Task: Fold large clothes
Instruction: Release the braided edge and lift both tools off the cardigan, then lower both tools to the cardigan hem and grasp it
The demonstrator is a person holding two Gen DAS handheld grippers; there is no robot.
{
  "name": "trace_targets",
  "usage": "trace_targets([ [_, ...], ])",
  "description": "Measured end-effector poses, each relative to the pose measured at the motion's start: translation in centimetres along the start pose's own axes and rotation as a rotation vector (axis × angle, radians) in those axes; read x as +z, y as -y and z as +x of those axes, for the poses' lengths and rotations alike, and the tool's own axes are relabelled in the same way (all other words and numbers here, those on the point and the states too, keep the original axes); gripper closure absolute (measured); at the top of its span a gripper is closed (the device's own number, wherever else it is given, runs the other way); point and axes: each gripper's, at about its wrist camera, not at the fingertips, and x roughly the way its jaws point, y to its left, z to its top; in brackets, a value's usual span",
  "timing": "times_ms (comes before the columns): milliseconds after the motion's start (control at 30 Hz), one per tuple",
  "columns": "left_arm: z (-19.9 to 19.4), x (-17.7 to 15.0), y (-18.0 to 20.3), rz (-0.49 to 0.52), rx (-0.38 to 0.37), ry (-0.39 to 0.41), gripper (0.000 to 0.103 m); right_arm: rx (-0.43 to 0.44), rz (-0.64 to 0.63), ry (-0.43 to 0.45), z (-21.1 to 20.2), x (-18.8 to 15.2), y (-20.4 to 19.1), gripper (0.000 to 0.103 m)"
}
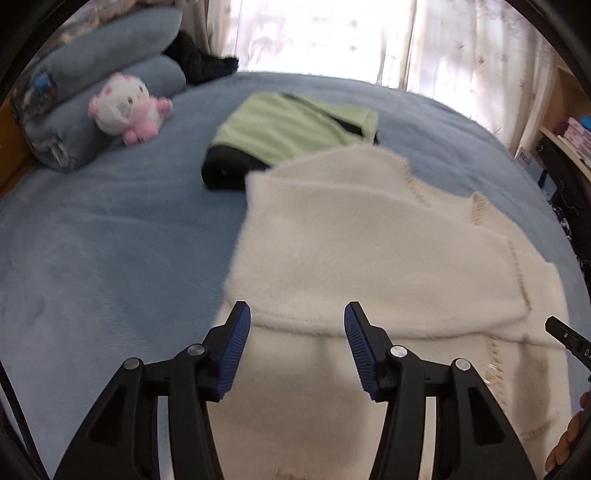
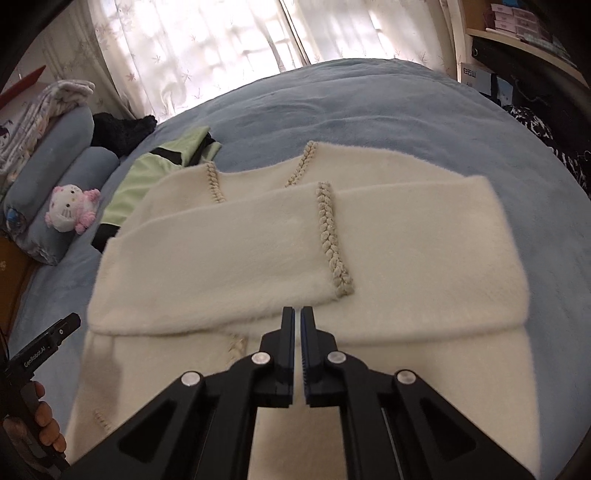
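Observation:
A cream fluffy cardigan (image 1: 369,240) lies on the blue bed, its far part folded back toward me over the near part. Braided trim (image 2: 332,240) runs down the folded layer. My left gripper (image 1: 297,317) hovers above the fold's near edge with its jaws apart and nothing between the blue pads. My right gripper (image 2: 298,314) hangs over the cardigan (image 2: 406,258) with its jaws together, and no cloth shows between them. The left gripper's body and the hand holding it (image 2: 40,369) show at the lower left in the right wrist view.
A folded green and black garment (image 1: 291,133) lies beyond the cardigan. A pink and white plush toy (image 1: 125,107) leans on blue pillows (image 1: 110,55) at the far left. Curtains (image 2: 203,44) hang behind the bed (image 1: 110,240). Shelves (image 2: 524,22) stand on the right.

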Motion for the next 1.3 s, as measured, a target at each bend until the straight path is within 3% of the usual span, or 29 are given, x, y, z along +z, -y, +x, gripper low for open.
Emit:
trace_targets([
  [100,-3.6,-0.2,-0.1,0.009,-0.002,0.048,0.042,0.005,-0.006,0.031,-3.2,-0.4,-0.2,0.1],
  [533,-18.0,-4.3,-2.1,0.046,0.038,0.216,0.025,-0.021,-0.101,0.16,-16.2,-5.3,-0.5,0.099],
  [667,-20.9,-6.1,-3.7,0.012,0.037,0.238,0.021,-0.016,-0.107,0.168,-18.3,-7.6,-0.5,0.089],
  [800,-22.1,-7.8,-5.2,-0.016,0.046,0.232,0.019,-0.003,-0.117,0.169,-19.8,-9.8,-0.7,0.075],
  [1100,-23.0,-12.0,-7.5,-0.035,0.042,0.168,0.019,-0.029,-0.15,0.142,-22.1,-14.0,0.6,0.07],
  [1200,-22.8,-13.2,-8.3,-0.029,0.051,0.141,0.019,-0.049,-0.148,0.126,-22.4,-15.1,1.7,0.059],
  [1300,-21.8,-14.4,-9.1,-0.036,0.023,0.084,0.019,-0.059,-0.126,0.101,-22.2,-16.0,3.5,0.057],
])
